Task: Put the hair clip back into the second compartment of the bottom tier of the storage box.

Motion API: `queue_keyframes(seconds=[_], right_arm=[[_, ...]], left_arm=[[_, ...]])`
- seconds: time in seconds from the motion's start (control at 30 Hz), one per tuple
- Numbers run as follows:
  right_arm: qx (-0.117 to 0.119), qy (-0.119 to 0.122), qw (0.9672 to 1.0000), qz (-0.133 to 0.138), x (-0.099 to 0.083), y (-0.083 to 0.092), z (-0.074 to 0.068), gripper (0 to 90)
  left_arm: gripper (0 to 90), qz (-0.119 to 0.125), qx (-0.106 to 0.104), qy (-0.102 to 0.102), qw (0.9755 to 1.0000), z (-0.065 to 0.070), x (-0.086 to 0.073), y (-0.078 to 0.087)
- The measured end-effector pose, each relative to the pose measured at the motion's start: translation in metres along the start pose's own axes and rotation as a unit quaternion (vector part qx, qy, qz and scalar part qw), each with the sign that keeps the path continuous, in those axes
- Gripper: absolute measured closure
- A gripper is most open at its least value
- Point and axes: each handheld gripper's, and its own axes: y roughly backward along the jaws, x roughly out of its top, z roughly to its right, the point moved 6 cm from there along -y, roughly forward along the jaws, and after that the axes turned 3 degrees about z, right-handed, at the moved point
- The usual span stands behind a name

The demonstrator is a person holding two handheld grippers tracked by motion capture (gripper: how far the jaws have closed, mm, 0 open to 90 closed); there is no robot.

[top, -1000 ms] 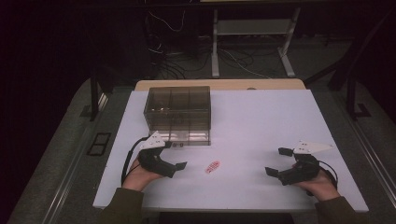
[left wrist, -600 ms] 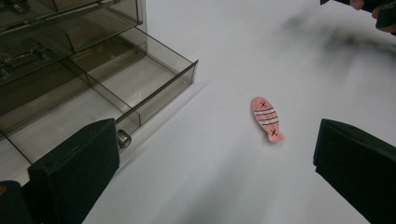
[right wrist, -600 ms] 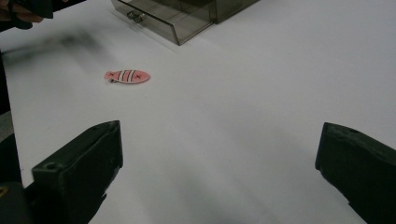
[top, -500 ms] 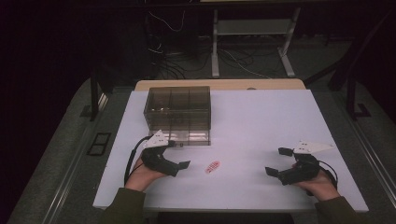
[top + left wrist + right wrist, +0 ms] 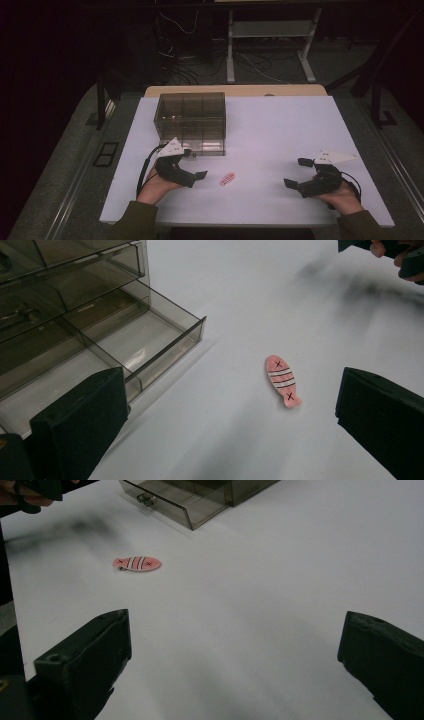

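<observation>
Two grippers rest wide open and empty on the white table (image 5: pixel 280 125), the left gripper (image 5: pixel 194 169) just beside the smoky plastic drawer box (image 5: pixel 190 120) with its pulled-out drawer (image 5: pixel 145 342), and the small pink fish (image 5: pixel 282 380) lies flat ahead between its fingers (image 5: pixel 80 425), well apart from the right gripper (image 5: pixel 295 174).

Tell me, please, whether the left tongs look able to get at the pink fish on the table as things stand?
Probably yes. The left tongs are open, and the pink fish lies flat on bare table just ahead of them, clear of the open drawer.
</observation>
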Motion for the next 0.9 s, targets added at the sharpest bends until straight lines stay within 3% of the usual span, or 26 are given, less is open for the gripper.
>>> queue_keyframes(seconds=[0.9], right_arm=[[-0.001,0.0,1.0,-0.002,0.0,-0.001,0.0,0.2]], left_arm=[[0.0,0.013,-0.01,0.001,0.9999,0.001,0.014,-0.013]])
